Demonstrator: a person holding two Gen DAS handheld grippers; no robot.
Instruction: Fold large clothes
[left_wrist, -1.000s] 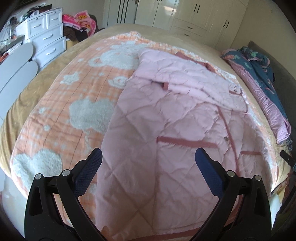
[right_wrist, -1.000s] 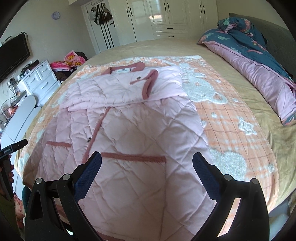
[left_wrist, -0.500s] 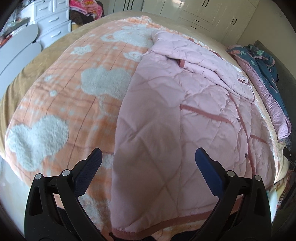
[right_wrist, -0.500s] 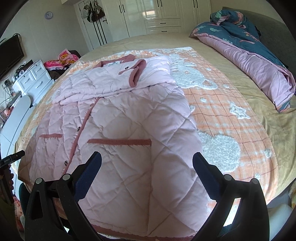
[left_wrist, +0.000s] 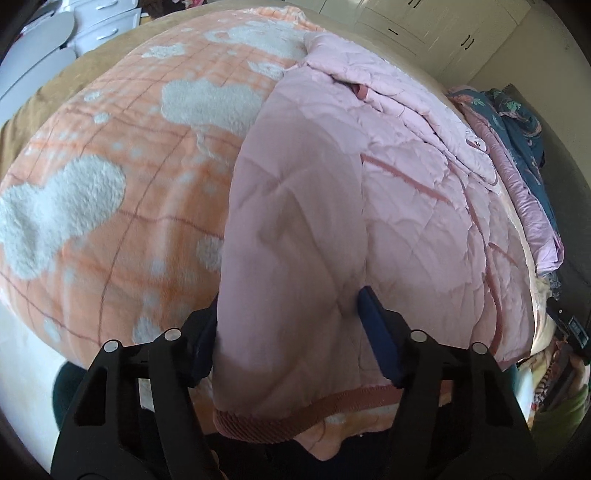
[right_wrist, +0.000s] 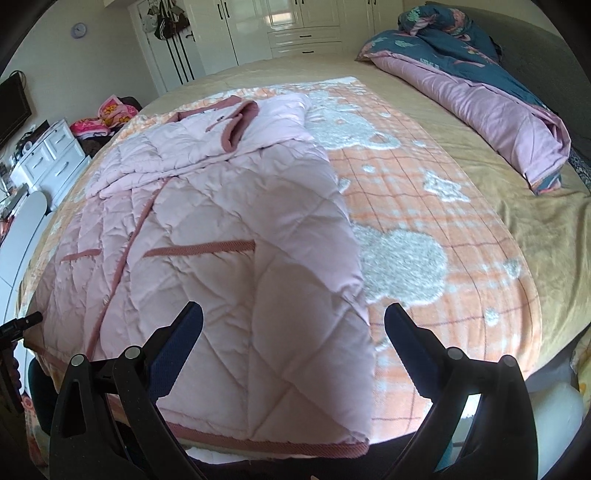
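A large pink quilted jacket (right_wrist: 207, 229) with dark pink trim lies flat on the bed, sleeves folded across its chest, hem at the near edge. My left gripper (left_wrist: 288, 325) straddles the jacket's (left_wrist: 295, 229) left hem corner, the fabric bunched between its blue fingers (left_wrist: 376, 332); the jaws stand partly closed around the cloth. My right gripper (right_wrist: 293, 332) is open, its fingers either side of the jacket's right hem corner, just above it.
An orange and white plaid blanket (right_wrist: 424, 206) covers the bed under the jacket. A rolled blue and pink duvet (right_wrist: 480, 96) lies at the far right. White drawers (right_wrist: 48, 155) stand left, wardrobes (right_wrist: 288, 26) behind.
Both grippers have dropped and moved forward to the jacket's hem. The left jaws have narrowed onto the left hem corner; the right stays open.
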